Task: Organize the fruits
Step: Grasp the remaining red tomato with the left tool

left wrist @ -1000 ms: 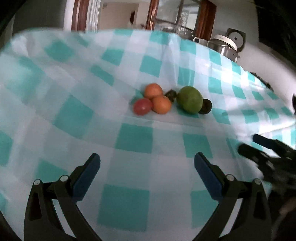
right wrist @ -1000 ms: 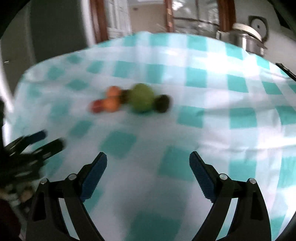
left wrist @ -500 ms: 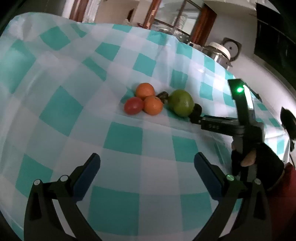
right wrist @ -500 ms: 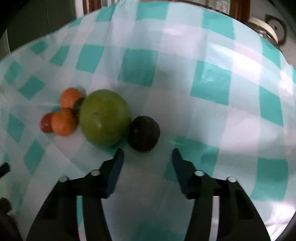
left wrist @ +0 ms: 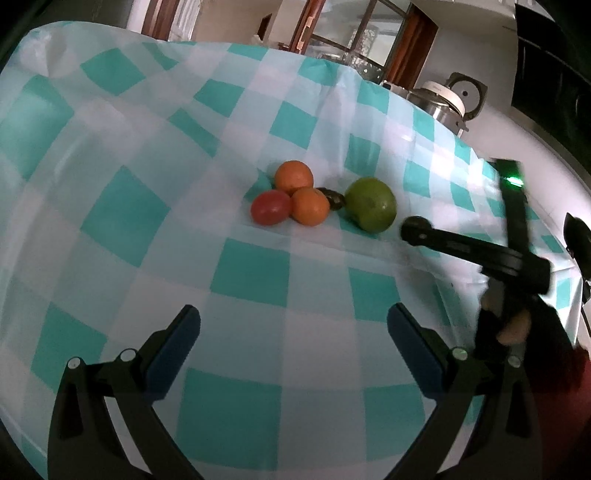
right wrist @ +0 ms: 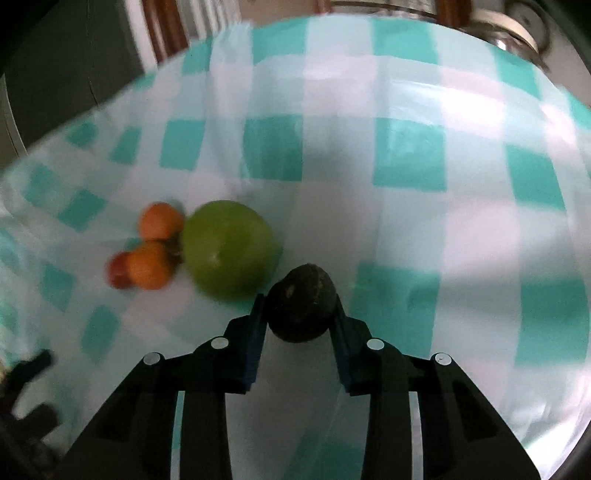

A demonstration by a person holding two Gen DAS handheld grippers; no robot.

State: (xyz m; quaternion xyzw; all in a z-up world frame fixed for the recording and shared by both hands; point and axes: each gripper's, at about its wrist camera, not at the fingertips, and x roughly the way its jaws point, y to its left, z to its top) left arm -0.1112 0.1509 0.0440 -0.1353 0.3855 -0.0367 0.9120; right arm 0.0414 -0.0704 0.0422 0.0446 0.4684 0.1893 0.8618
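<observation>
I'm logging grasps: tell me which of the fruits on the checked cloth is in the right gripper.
The dark, near-black fruit, clamped between the right gripper pads. It sits beside the big green fruit; the two oranges and the red fruit lie further left, untouched.

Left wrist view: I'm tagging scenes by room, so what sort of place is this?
Probably a home kitchen or dining area: a checked tablecloth, a rice cooker on the counter behind, and wooden-framed glass doors.

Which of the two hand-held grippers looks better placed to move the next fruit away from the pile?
Right. The right gripper is already clamped on the dark fruit beside the big green fruit. The left gripper is open with nothing between its fingers, well short of the oranges.
</observation>
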